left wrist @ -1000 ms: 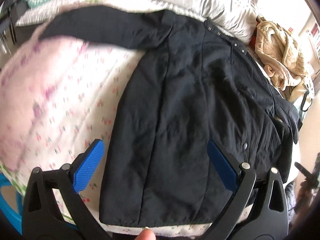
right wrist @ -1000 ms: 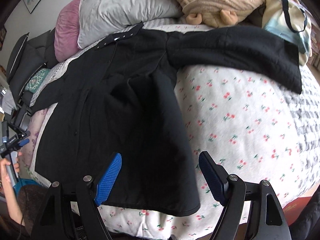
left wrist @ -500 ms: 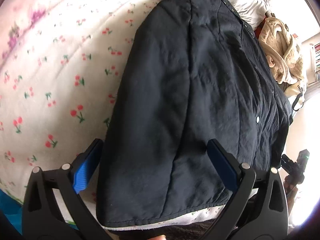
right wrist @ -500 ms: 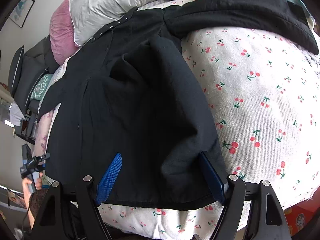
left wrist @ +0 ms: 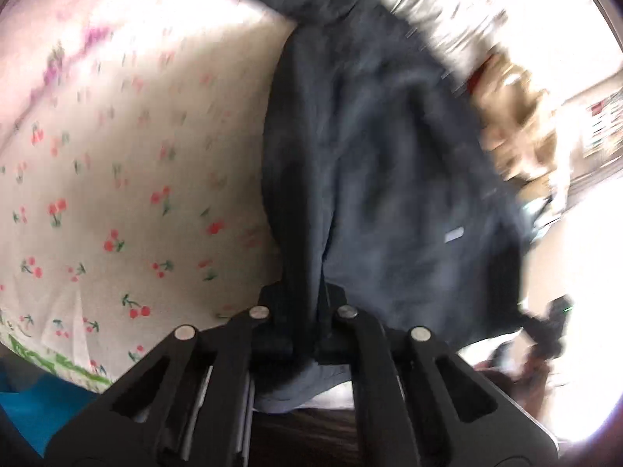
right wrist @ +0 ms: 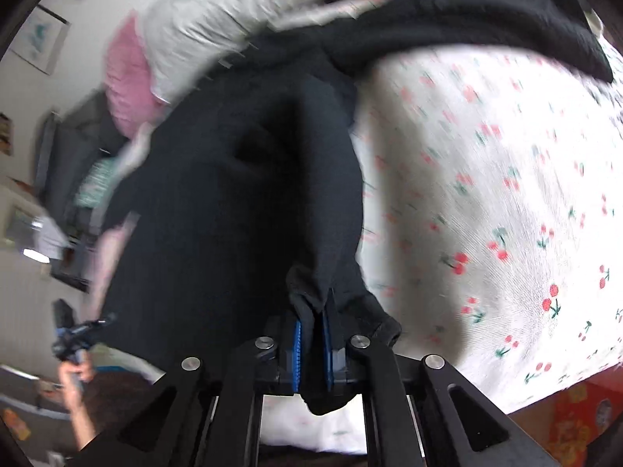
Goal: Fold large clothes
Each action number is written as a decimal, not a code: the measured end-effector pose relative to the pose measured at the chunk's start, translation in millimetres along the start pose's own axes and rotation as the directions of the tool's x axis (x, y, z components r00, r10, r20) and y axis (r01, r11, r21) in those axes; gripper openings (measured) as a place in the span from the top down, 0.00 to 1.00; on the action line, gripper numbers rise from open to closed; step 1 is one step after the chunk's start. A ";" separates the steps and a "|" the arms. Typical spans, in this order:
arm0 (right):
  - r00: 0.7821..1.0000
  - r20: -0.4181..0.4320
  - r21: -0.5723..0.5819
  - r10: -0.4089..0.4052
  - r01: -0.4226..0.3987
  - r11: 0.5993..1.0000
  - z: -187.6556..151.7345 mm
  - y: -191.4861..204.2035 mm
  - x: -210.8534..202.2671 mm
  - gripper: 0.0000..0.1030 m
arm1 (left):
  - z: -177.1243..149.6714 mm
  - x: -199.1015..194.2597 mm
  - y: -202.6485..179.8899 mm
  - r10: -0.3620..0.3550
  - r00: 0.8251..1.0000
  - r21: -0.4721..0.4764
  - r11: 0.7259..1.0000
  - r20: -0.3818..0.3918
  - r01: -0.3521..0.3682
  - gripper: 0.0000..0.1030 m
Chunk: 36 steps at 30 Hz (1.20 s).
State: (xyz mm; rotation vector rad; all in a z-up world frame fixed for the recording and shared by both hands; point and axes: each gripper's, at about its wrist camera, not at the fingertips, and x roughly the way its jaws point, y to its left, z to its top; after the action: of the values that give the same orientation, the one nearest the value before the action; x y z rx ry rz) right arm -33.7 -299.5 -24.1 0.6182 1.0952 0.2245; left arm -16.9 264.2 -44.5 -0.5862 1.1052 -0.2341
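A large black jacket lies spread on a bed with a white cherry-print cover. My left gripper is shut on the jacket's bottom hem near its left corner, and the cloth bunches between the jaws. In the right wrist view my right gripper is shut on the hem of the same jacket near its right corner. One sleeve stretches out to the right across the cover. Both views are blurred by motion.
A grey pillow and a pink pillow lie at the head of the bed. A tan plush robe is heaped beyond the jacket's collar. The bed's near edge is just under both grippers.
Both grippers, open around the hem a second ago, have closed on it. The jacket's lower part is now pulled into folds and the views blur with motion.
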 end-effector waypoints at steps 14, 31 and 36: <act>0.957 -0.227 -0.144 -0.179 0.149 0.978 -48.5 42.5 -22.9 0.94 | 0.7 -74.9 -22.4 0.282 0.953 0.158 0.942 0.107 -0.297 0.89; 0.921 0.101 -0.240 -0.376 0.389 0.890 16.1 74.4 18.3 0.16 | 40.5 -12.1 -65.8 0.253 0.953 0.293 0.910 0.169 -0.294 0.19; 0.921 0.102 -0.322 -0.377 0.389 0.863 43.2 108.4 95.1 0.16 | 56.9 44.6 -72.3 0.218 0.973 0.334 0.914 0.073 -0.230 0.19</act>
State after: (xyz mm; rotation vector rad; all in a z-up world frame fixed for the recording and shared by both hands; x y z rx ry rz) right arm 61.5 -182.8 -21.1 0.0881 1.0904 0.0501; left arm 61.2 202.6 -20.8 -0.1503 1.0588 -0.2092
